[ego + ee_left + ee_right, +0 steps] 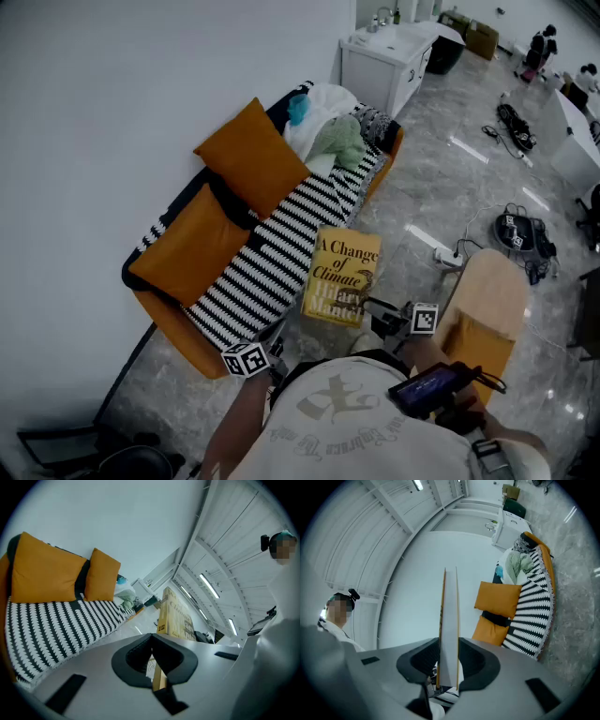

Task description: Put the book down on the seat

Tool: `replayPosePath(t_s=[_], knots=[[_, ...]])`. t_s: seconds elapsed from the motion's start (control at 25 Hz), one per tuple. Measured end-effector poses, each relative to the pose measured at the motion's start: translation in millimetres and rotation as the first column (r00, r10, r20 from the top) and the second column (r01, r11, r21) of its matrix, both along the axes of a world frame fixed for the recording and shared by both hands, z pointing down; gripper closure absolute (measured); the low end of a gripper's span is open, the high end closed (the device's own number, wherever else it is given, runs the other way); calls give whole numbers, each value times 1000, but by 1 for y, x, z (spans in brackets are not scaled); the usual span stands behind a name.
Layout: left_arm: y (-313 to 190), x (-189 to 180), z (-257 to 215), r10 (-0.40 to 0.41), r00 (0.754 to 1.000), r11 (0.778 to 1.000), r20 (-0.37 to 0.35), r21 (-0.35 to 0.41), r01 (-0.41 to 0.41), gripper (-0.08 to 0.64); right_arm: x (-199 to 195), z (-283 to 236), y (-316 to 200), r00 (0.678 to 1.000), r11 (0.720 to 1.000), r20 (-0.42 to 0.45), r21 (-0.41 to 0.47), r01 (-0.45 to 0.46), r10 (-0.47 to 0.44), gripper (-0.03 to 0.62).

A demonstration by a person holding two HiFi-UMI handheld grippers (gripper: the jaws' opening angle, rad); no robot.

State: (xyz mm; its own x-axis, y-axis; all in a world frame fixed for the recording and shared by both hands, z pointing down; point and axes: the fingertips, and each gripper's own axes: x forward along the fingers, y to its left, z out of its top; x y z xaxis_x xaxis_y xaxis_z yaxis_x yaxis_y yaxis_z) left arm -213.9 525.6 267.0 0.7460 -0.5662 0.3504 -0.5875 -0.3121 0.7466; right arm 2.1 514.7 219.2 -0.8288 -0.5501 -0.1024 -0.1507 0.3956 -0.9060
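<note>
A yellow book (340, 277) titled "A Change of Climate" hangs upright in the air over the front edge of the sofa seat (272, 253), which has a black-and-white striped cover. My right gripper (373, 312) is shut on the book's lower right corner. In the right gripper view the book (449, 620) stands edge-on between the pads of the right gripper (449, 667). My left gripper (277, 347) is low, just left of the book, apart from it. In the left gripper view the left gripper (152, 641) has its tips together, with the book (177, 616) beyond them and the seat (51, 630) to the left.
Two orange cushions (251, 155) (187, 246) lean against the sofa back by the white wall. A heap of clothes (333, 131) fills the sofa's far end. Beyond it stands a white cabinet (384, 61). A tan chair (492, 291) and floor cables (525, 234) lie to the right.
</note>
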Motion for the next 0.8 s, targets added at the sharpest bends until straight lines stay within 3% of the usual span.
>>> replayPosePath(t_s=[0.2,0.4,0.8], knots=[[0,16,7,6,1000,1000,7,-2,-6,549,7,4,-3,1000,1000,14,0,10,-10,456],[-4,28,9,4,1000,1000,14,1,-4,549,9,4,-3,995,999,90,-4,38,-37,456],[-10,31,9,6,999,1000,39,-14,-6,549,17,5,-9,992,1000,124,-7,21,-20,456]])
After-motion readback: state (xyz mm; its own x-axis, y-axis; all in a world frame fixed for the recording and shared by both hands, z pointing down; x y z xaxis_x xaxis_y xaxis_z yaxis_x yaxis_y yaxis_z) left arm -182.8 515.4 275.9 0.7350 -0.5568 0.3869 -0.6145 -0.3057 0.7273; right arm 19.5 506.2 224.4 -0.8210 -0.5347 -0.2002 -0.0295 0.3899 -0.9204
